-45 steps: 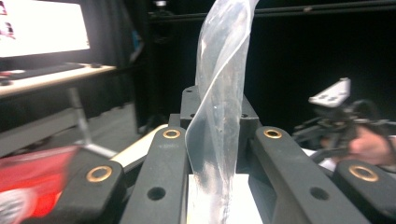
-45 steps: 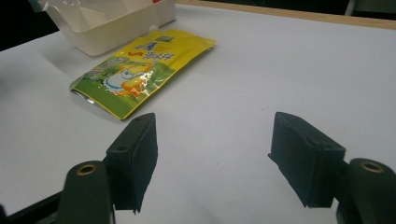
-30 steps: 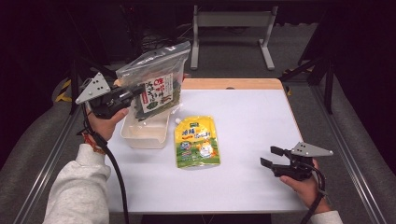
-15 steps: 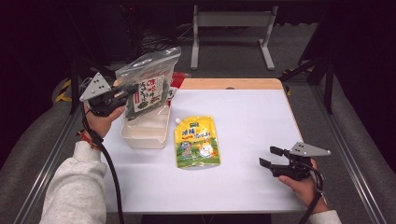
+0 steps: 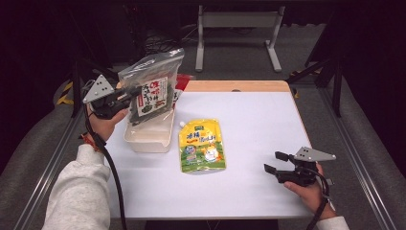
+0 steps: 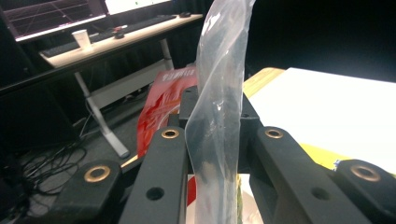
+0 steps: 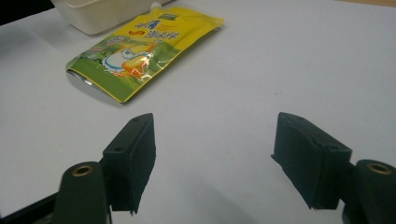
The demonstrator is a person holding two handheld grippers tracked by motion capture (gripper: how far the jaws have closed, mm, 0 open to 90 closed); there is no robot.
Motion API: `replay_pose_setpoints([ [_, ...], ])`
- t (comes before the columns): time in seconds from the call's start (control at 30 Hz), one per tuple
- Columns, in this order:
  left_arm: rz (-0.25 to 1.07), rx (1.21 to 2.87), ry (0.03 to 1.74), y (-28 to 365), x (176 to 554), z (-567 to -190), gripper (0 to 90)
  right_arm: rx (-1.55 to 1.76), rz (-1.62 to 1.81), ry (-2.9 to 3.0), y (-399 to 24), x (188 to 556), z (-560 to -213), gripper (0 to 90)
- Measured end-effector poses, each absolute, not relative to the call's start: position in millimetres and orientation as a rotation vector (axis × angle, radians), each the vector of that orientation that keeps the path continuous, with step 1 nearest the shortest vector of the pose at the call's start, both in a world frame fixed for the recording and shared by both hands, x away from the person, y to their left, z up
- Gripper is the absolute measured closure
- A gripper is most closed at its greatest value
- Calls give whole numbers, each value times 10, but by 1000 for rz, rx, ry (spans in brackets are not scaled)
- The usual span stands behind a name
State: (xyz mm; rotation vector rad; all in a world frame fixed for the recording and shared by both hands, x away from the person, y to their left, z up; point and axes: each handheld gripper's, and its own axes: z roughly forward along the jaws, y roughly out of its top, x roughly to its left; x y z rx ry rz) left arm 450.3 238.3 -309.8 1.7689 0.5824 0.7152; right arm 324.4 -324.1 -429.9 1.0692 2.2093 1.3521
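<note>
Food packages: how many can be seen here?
3: a clear bag clamped in the left hand-held gripper, a yellow pouch flat on the table, a red packet partly hidden behind.

The left gripper (image 5: 125, 94) is being held raised near the table's (image 5: 249, 110) far-left corner, gripped from below by the left hand (image 5: 106, 120); its jaws are being kept clamped on the edge of a clear bag (image 5: 152, 91), the film being pinched between the pads as seen in the left gripper view; the left forearm, in a grey sleeve (image 5: 79, 191), is being extended in from the near-left edge. The right gripper (image 5: 274, 163) is being held low over the table near its right edge by the right hand (image 5: 309, 190); its jaws are being held wide apart, nothing between them.
</note>
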Motion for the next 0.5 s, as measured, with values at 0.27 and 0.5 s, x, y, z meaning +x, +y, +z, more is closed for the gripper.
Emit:
replay_pose_setpoints([
  [0.27, 682, 1754, 595, 2340, 4545, -3247, 801, 1062, 1352, 2217, -3223, 3249, -4304, 287],
  [0.5, 654, 1740, 610, 2245, 4637, -3348, 793, 1059, 1339, 2238, -3208, 3259, -4334, 284],
])
